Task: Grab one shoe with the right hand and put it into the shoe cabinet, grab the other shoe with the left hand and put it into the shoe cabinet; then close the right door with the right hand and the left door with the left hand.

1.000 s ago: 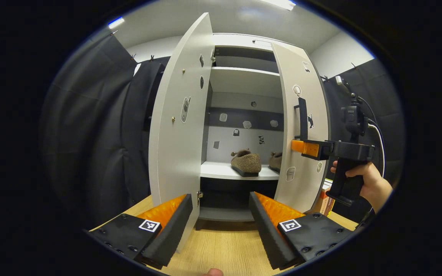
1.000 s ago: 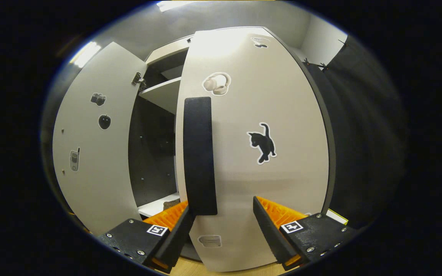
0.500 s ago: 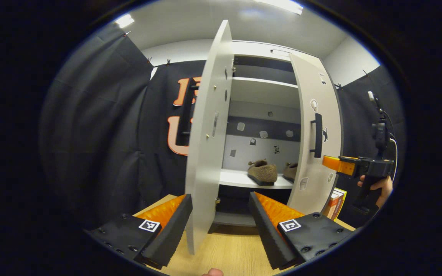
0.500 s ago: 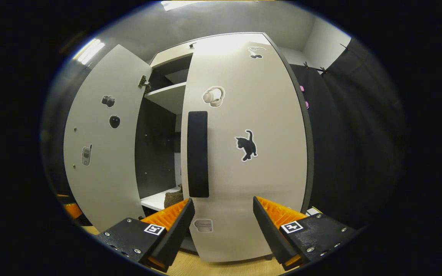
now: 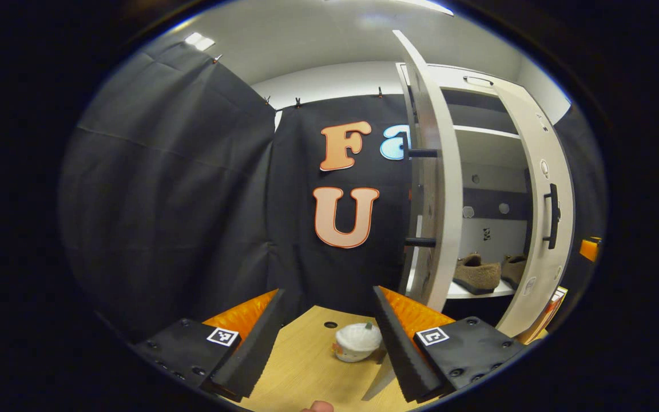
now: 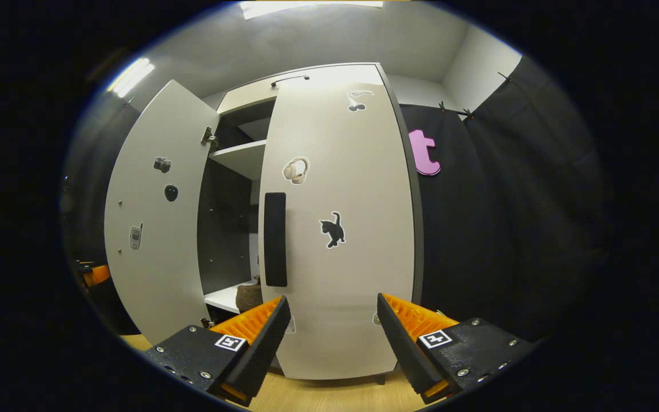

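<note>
Two brown shoes (image 5: 476, 274) (image 5: 513, 269) sit side by side on the white shelf (image 5: 455, 290) inside the cabinet. In the left gripper view the left door (image 5: 433, 171) stands edge-on just right of my open left gripper (image 5: 326, 326), its dark handle (image 5: 421, 242) sticking out toward the cloth wall. The right door (image 6: 341, 229) is partly closed. My right gripper (image 6: 329, 332) is open in front of that door, apart from it, right of its black handle (image 6: 275, 239). One shoe (image 6: 248, 296) peeks through the gap. The left door (image 6: 152, 229) is wide open.
A small white rounded object (image 5: 357, 342) lies on the wooden table (image 5: 306, 372) between my left fingers. Books (image 5: 547, 312) stand by the cabinet's right side. Black cloth walls surround the booth. The left gripper's tip (image 6: 92, 274) shows beyond the left door.
My left gripper has swung left, from facing the cabinet's inside to the outer side of the left door. My right gripper has backed away from the right door, which has swung further closed.
</note>
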Tool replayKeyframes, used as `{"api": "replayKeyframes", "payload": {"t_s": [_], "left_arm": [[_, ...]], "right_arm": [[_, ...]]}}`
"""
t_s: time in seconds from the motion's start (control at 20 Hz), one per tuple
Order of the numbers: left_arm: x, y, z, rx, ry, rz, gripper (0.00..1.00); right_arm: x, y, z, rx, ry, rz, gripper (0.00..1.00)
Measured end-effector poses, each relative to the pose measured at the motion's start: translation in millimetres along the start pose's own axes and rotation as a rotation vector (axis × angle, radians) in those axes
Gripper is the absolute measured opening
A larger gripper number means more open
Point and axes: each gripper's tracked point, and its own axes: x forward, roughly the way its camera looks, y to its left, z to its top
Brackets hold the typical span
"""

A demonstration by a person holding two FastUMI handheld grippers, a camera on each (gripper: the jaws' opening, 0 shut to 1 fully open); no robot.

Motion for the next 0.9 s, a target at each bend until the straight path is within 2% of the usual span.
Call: {"api": "replayKeyframes", "payload": {"t_s": [0.1,0.15,0.2,0.25,0.3,0.35,0.4,0.5,0.55,0.65,0.7,0.85,0.9], "left_arm": [[18,-4,-5,0.001,-0.002,-0.017,0.99],[22,-9,-14,-0.001,0.020,-0.025,0.96],[25,-9,-20,0.008,0.029,-0.011,0.99],[27,-8,-20,0.023,0.023,-0.008,0.92],[26,-9,-17,0.031,0.008,-0.013,0.94],[26,-13,-17,0.035,0.007,-0.031,0.92],[22,-21,-18,0.032,0.012,-0.070,0.95],[15,-38,-17,0.023,0.016,-0.146,0.95],[12,-54,-21,0.024,0.022,-0.187,0.99],[5,-78,-22,0.024,0.022,-0.228,0.99],[3,-90,-22,0.020,0.021,-0.248,0.95],[2,-129,-26,0.016,0.025,-0.315,0.95],[2,-139,-24,0.016,0.013,-0.333,0.91]], "right_arm": [[-6,-6,-1,0.006,0.005,-0.016,0.94],[-8,-8,-1,0.011,0.007,-0.023,0.94],[-11,-10,-1,0.012,0.010,-0.029,0.94],[-13,-12,-1,0.009,0.011,-0.039,0.94],[-14,-15,-2,0.006,0.013,-0.045,0.94],[-15,-15,-2,0.004,0.017,-0.049,0.94],[-16,-16,-2,0.006,0.018,-0.051,0.94],[-17,-17,-1,0.013,0.015,-0.059,0.94],[-17,-18,1,0.015,0.013,-0.065,0.94],[-18,-18,2,0.020,0.007,-0.068,0.94],[-20,-19,3,0.019,0.004,-0.070,0.94],[-25,-25,3,0.014,0.004,-0.087,0.94],[-26,-27,3,0.016,0.004,-0.093,0.94]]}}
